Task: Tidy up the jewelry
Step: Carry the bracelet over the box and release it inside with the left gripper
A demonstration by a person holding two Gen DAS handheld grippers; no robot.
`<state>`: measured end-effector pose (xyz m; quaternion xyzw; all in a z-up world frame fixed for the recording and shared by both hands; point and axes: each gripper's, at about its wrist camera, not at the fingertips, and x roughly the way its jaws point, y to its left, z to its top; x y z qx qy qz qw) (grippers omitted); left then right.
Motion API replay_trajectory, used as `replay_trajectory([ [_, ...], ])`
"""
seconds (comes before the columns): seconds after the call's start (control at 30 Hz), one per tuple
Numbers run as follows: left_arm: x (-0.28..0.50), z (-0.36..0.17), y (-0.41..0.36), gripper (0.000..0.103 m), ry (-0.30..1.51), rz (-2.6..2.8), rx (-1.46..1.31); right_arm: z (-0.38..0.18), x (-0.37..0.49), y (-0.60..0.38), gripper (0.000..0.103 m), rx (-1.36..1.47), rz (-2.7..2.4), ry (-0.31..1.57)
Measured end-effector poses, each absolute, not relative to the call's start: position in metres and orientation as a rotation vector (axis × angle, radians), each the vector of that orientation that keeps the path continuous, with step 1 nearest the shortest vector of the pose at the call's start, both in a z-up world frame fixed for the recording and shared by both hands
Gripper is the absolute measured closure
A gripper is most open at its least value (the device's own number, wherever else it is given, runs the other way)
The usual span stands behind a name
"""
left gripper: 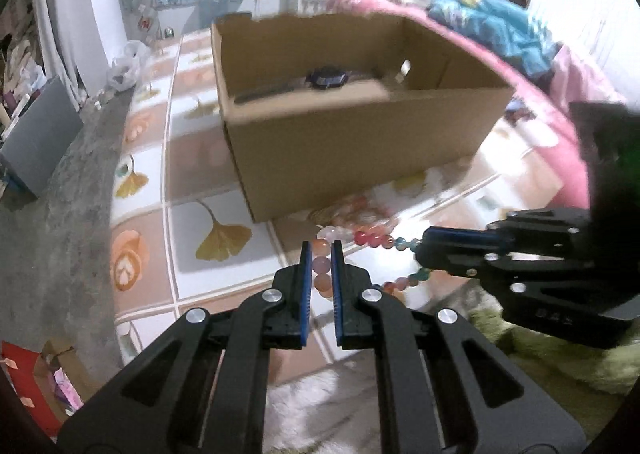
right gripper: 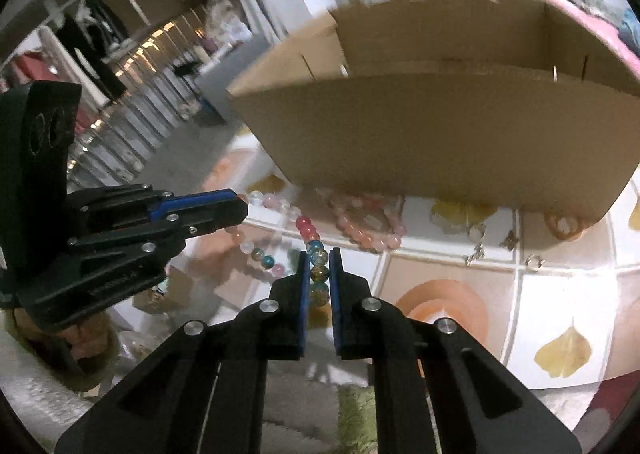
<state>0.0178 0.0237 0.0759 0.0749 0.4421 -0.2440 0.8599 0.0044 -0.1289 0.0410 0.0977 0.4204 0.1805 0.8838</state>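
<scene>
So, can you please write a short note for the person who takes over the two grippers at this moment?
Left gripper: shut on the peach and pink end of the bead strand.
Right gripper: shut on the blue and amber end of the same strand; it hangs between the two, in front of the cardboard box.
In the box: a dark watch.
Left on the mat: a pink bead bracelet and small metal pieces near the box.
Done: strand gripped at both ends. Likely next: carry it into the box, then the rest.
</scene>
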Motion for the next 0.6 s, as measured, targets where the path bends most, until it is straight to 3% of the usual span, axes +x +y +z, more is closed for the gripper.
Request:
replay_trajectory([
  [0.33,0.022,0.189,-0.005,0.095,0.668,-0.649,0.178,0.146,-0.002,-0.157,0.093,0.171,0.453,0.574],
  [0.47,0.059,0.203,-0.024,0.095,0.634,-0.645,0.225,0.17,0.044,-0.18,0.093,0.216,0.469,0.601],
  [0.6,0.101,0.191,-0.036,0.095,0.692,-0.628,0.247,0.158,0.109,-0.186,0.093,0.305,0.486,0.732],
])
